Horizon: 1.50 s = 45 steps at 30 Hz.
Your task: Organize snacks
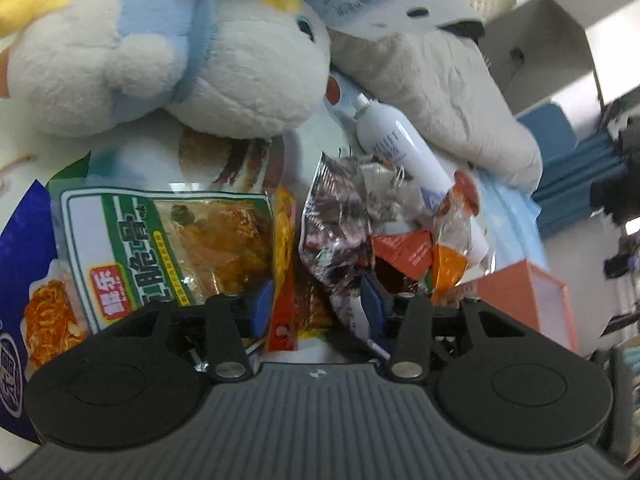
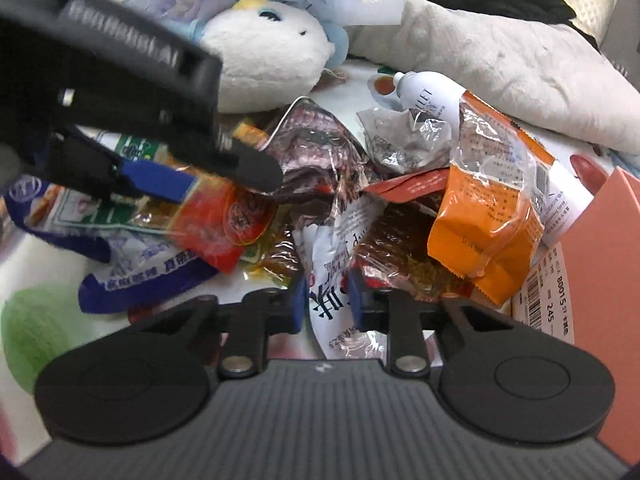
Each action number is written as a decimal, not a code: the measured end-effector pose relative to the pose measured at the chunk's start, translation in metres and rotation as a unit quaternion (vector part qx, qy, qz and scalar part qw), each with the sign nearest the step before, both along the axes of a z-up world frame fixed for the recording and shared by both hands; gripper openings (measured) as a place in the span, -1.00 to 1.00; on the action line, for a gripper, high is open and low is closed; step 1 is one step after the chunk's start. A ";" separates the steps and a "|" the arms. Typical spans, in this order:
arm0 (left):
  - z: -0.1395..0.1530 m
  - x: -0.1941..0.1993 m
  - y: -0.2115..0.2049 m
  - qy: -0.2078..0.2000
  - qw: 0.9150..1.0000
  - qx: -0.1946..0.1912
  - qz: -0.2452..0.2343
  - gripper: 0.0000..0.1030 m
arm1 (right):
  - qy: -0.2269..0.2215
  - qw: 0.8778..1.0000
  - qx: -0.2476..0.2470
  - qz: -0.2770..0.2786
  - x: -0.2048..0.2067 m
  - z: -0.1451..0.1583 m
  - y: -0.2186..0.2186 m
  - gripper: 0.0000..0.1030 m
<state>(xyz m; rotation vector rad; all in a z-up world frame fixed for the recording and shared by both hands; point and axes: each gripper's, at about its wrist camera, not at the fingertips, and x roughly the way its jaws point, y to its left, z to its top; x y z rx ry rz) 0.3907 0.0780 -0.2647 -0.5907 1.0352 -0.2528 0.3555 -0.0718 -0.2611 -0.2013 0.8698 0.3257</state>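
A pile of snack packets lies on a patterned cloth. In the left wrist view my left gripper (image 1: 316,304) is open, its blue pads either side of a red and yellow packet (image 1: 285,264), with a green-labelled packet (image 1: 168,240) to the left and a crinkled dark foil packet (image 1: 340,224) to the right. In the right wrist view my right gripper (image 2: 328,304) has its jaws narrowly apart around a white printed packet (image 2: 334,296); I cannot tell whether it grips it. An orange packet (image 2: 480,216) lies to the right. The left gripper (image 2: 168,184) reaches in from the upper left over the red packet (image 2: 216,220).
A white and blue plush toy (image 2: 264,52) and a grey plush (image 2: 500,60) lie behind the pile. A white tube (image 2: 428,96) rests between them. An orange-pink box (image 2: 600,240) stands on the right. A blue-edged packet (image 2: 132,276) lies at the left.
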 end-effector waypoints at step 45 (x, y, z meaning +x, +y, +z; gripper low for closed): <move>0.040 -0.241 0.008 0.002 0.986 0.127 0.106 -0.98 | 0.008 0.999 0.032 0.020 -0.193 0.059 -0.015 -0.80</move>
